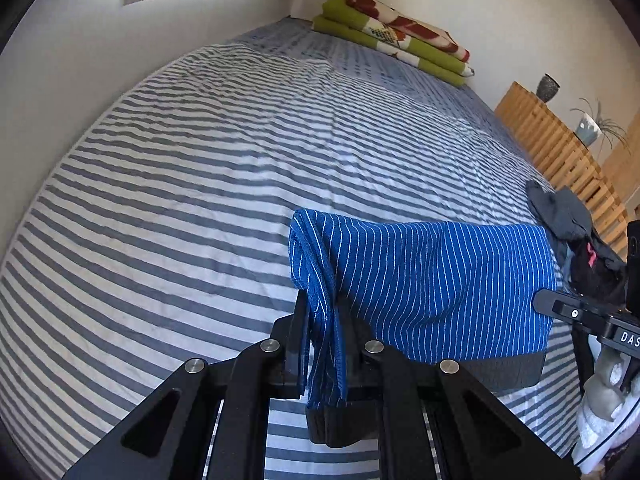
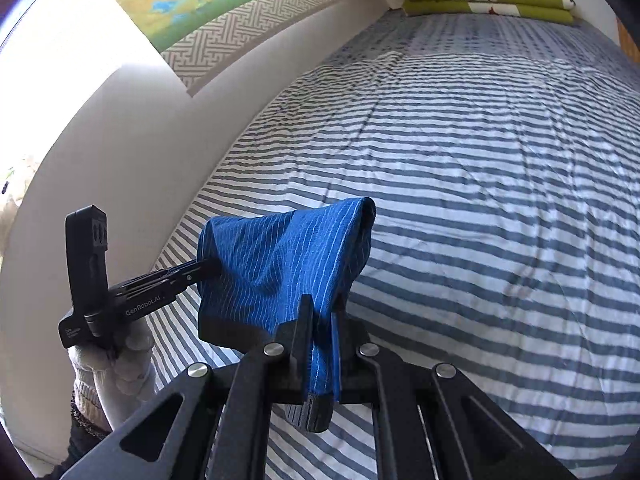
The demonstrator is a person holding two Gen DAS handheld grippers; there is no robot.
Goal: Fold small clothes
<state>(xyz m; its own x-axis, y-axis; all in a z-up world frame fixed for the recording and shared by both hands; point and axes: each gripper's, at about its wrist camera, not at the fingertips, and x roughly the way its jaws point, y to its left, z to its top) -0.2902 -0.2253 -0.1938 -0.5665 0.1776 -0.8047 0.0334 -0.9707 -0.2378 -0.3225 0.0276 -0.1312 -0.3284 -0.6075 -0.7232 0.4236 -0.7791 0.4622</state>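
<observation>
The blue white-pinstriped cotton garment with a dark elastic waistband [image 1: 432, 280] hangs in the air above the grey-and-white striped bed [image 1: 180, 200], stretched between both tools. The left tool [image 1: 320, 344] is pressed together on 1 bunched side edge; the right tool [image 2: 320, 340] pinches the opposite edge. The fabric looks light, soft and limp, sagging between the 2 grips, so it would likely crumple unless kept taut. The thicker waistband corners seem the firmest places to hold.
</observation>
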